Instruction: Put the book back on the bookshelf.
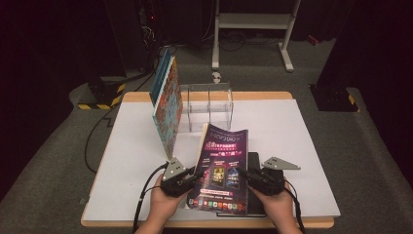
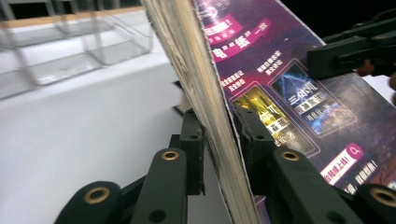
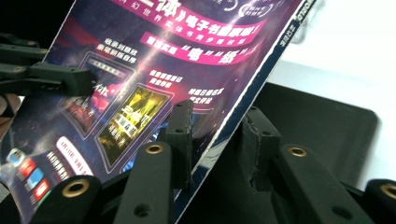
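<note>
- Gripping the thick purple-covered magazine from both sides, the left tool and the right tool hold it tilted up off the white counter, its top edge leaning toward 12 o'clock.
- Left tool: in the left gripper view its jaws are closed on the magazine's page edge, one pad on each face.
- Right tool: in the right gripper view its jaws straddle the magazine's spine edge; the left pad presses the cover, and whether the right pad touches cannot be told.
- A flat black rectangular board lies on the counter under the magazine, at its 3 o'clock side.
- A clear acrylic divided rack stands at 12 o'clock from the magazine.
- A blue patterned book leans against the rack's 9 o'clock side.
</note>
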### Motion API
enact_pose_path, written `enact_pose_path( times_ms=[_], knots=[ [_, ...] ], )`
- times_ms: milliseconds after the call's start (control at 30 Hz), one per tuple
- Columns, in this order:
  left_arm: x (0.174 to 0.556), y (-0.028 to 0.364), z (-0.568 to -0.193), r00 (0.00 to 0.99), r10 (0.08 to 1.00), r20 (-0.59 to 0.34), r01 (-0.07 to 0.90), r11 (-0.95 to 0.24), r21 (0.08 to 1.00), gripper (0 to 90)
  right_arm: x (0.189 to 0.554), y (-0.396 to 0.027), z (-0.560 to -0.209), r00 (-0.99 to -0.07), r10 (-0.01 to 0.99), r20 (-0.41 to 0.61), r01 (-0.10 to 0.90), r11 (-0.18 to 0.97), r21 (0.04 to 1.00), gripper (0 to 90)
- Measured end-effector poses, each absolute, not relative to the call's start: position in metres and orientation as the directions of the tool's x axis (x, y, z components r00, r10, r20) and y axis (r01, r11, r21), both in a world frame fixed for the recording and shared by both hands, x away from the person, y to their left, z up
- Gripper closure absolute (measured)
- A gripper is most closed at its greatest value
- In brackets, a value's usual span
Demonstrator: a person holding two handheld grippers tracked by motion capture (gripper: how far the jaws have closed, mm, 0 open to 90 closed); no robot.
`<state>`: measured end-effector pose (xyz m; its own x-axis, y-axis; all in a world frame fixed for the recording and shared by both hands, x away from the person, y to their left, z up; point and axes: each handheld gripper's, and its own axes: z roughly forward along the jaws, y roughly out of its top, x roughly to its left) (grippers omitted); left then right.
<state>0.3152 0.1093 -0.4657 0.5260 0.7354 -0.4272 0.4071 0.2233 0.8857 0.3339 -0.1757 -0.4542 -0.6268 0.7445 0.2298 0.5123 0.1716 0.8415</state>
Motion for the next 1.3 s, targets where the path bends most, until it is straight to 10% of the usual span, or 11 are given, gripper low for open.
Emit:
enact_pose_path(
  times_ms=[567, 1300],
  knots=[
    [0.328, 0.148, -0.463, 0.438, 0.817, -0.374, 0.278, 0.273, 0.921, 79.8, 0.356, -0.109, -0.441, -0.673, 0.719, 0.173, 0.449, 0.211, 0.869, 70.9],
    [0.364, 0.096, -0.428, 0.535, 0.761, -0.367, 0.2, 0.307, 0.93, 79.8, 0.376, -0.16, -0.406, -0.602, 0.789, 0.124, 0.366, 0.135, 0.921, 76.3]
  ],
)
